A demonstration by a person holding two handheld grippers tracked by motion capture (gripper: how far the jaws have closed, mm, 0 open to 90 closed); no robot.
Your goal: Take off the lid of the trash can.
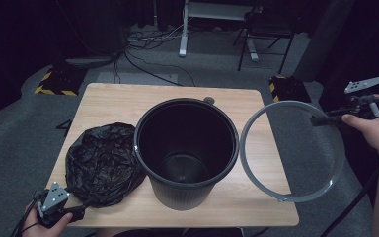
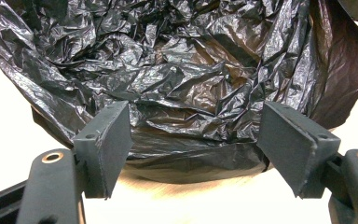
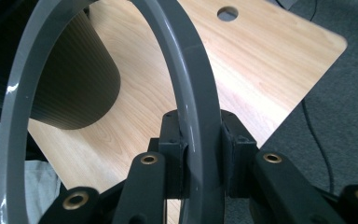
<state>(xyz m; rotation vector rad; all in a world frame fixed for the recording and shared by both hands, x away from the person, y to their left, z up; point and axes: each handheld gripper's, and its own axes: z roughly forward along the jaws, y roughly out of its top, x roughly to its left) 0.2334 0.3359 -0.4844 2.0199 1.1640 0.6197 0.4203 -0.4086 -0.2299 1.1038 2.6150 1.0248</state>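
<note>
A black ribbed bin (image 1: 186,148) stands upright and empty in the middle of the wooden table (image 1: 113,101). Left of it lies a crumpled black plastic bag (image 1: 103,163). My left gripper (image 1: 81,205) sits at the table's front left corner, open, its jaws on either side of the bag's (image 2: 186,84) near edge without pressing it. My right gripper (image 1: 321,118) is shut on a grey plastic ring (image 1: 256,173), held tilted over the table's right edge, beside the bin. In the right gripper view both pads clamp the ring's (image 3: 193,102) band, with the bin (image 3: 70,84) to the left.
A round hole (image 1: 209,100) sits near the table's far edge behind the bin. Grey carpet surrounds the table, with cables (image 1: 148,64), a desk leg (image 1: 183,29) and a chair frame (image 1: 266,34) beyond. Yellow-black striped blocks (image 1: 54,89) flank the far corners.
</note>
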